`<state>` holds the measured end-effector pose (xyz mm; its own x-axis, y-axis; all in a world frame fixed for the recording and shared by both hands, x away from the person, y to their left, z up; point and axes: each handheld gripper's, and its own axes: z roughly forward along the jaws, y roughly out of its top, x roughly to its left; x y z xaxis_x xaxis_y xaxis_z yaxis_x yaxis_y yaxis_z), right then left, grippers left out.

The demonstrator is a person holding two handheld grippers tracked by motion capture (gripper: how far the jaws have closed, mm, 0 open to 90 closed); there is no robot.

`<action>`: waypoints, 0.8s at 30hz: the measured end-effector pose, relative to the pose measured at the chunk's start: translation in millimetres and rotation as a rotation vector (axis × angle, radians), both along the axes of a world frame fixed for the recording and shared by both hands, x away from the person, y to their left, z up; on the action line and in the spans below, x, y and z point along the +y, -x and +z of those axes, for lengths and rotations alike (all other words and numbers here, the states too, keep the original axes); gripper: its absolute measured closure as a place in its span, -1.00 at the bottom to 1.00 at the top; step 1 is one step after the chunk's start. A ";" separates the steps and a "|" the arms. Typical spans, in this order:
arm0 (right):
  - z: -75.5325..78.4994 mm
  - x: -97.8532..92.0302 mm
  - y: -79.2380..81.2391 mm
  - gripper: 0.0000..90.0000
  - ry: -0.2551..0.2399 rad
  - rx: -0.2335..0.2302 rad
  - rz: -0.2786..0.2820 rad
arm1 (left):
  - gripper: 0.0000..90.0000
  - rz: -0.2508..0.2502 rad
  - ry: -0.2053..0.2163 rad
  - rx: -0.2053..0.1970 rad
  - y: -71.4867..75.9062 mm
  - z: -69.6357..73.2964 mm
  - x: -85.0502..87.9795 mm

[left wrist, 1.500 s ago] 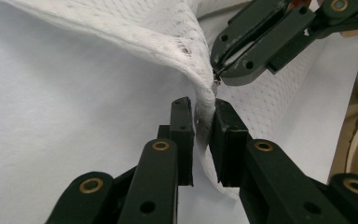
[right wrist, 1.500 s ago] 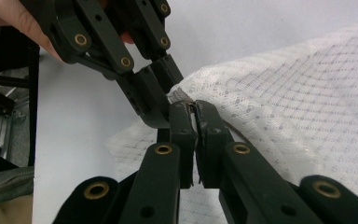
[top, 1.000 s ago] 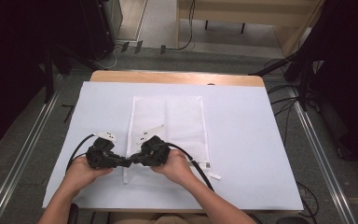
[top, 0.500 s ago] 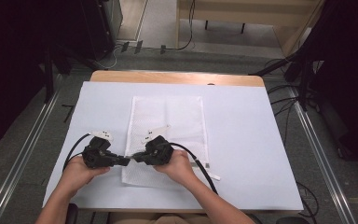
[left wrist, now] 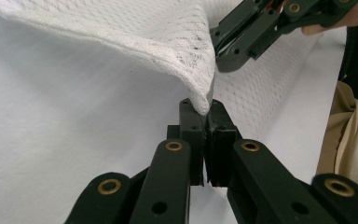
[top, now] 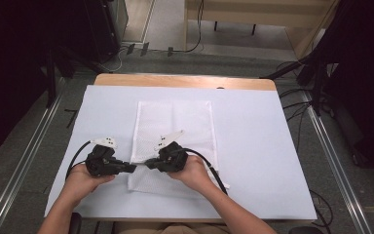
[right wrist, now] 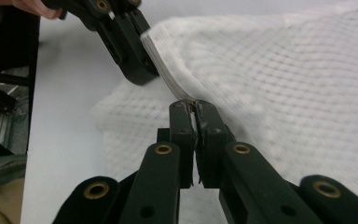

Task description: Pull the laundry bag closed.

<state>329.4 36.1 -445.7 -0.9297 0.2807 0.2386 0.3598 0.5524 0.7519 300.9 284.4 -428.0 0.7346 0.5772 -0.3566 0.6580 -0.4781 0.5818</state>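
While my left gripper (top: 132, 167) and right gripper (top: 149, 163) face each other, both clamp the white mesh bag (top: 175, 122). Its pinched edge lifts off the white table cover (top: 253, 146).

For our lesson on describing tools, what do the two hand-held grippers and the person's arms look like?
Both the left gripper and the right gripper are black, with linked bars pinned by brass-coloured rivets and blocky black fingers. Each carries a pale three-cornered plate on top and trails a black cable. The forearms are bare, with no sleeves showing.

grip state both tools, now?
Left tool: closed on the white mesh bag edge.
Right tool: closed on the same bag edge.
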 end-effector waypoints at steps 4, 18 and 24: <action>-2.6 -8.2 -3.0 0.96 0.012 0.021 -0.009 | 0.96 -0.002 0.002 0.004 0.2 -0.4 1.9; -1.0 -28.4 -4.9 0.96 0.011 0.025 -0.021 | 0.96 -0.016 0.034 0.002 0.3 -0.4 1.2; -2.6 -31.5 -7.4 0.96 0.001 0.034 -0.024 | 0.96 -0.016 0.025 -0.006 1.4 -0.3 -0.5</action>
